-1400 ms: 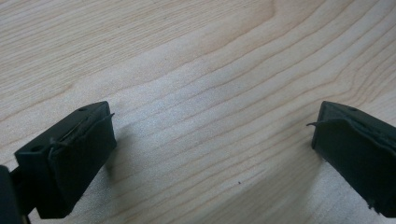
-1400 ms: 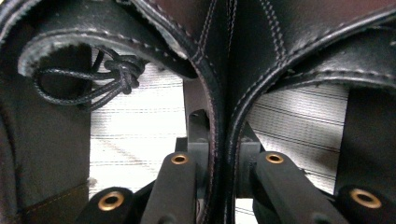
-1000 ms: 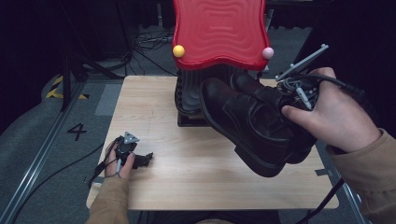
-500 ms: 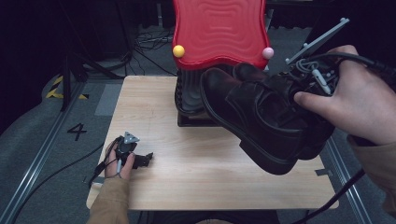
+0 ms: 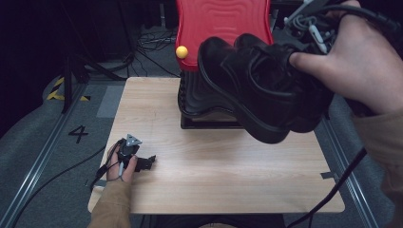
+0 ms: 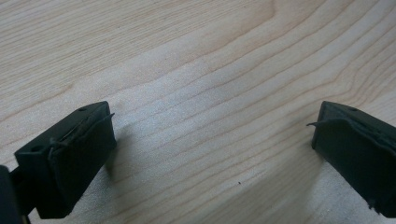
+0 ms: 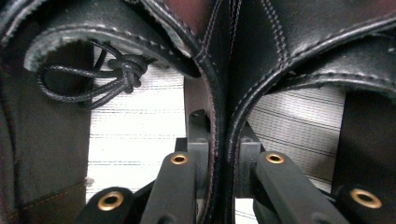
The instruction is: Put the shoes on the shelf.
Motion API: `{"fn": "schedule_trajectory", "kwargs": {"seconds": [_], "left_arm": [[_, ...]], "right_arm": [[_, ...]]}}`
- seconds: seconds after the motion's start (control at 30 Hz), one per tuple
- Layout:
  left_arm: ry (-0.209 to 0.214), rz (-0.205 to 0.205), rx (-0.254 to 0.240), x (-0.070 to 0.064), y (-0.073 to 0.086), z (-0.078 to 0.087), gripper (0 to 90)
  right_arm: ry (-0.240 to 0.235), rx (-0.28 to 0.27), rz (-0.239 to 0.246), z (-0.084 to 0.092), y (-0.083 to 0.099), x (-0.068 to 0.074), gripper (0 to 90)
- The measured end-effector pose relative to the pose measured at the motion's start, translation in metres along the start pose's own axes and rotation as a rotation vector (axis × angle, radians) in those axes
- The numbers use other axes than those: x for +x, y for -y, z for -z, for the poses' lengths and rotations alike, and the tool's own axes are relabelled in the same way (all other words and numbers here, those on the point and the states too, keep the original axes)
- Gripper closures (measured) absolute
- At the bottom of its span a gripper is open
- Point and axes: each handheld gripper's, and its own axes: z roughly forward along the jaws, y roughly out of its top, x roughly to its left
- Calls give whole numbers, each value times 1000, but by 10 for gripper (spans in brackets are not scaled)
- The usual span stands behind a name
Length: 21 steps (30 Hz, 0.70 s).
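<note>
1. Right gripper (image 7: 223, 154) pinches both shoes (image 5: 266, 95) by their touching inner collars, so the pair hangs together above the table's (image 5: 218, 180) far right corner.
2. Left gripper (image 5: 135, 159) rests spread near the left edge, idle.
3. Red rack (image 5: 221, 23) stands at the far edge.

Black leather shoes (image 5: 261, 95) with pale stitching hang before a glossy red rippled panel (image 5: 221, 23) with a yellow ball (image 5: 181, 52), above a pale wood-grain surface (image 5: 214, 175).
</note>
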Motion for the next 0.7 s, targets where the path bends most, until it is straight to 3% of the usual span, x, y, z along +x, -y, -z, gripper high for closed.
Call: {"fn": "schedule_trajectory", "kwargs": {"seconds": [0.47, 0.7], "left_arm": [[-3, -4, 0, 0, 0, 0, 0], [3, -4, 2, 0, -1, 0, 0]], "right_arm": [[73, -68, -117, 3, -86, 2, 818], [80, -100, -158, 2, -113, 0, 818]]}}
